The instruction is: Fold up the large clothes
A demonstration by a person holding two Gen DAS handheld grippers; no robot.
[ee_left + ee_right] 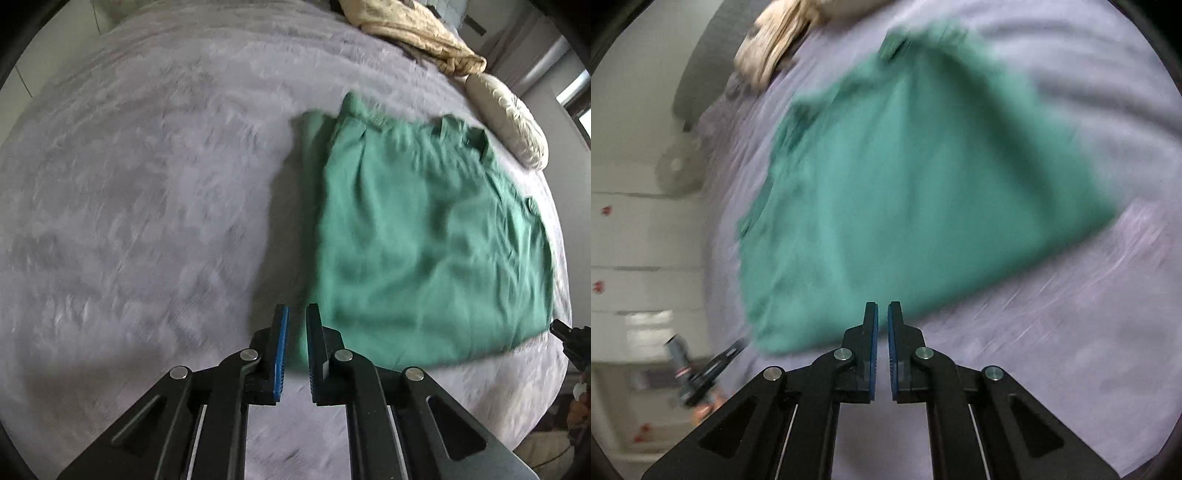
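Bed (147, 221) beneath closed hand-held grippers (297, 332)

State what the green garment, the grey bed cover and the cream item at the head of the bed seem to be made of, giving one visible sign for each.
Green garment: thin matte woven cloth, probably; it lies flat with soft creases.
Grey bed cover: plush fleece, apparently; brushed nap with pale streaks.
Cream item: chunky knit, likely wool or acrylic; ribbed, ropey texture.

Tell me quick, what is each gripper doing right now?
Left gripper: closed, holding nothing; green garment lies beyond it.
Right gripper: closed, empty too.
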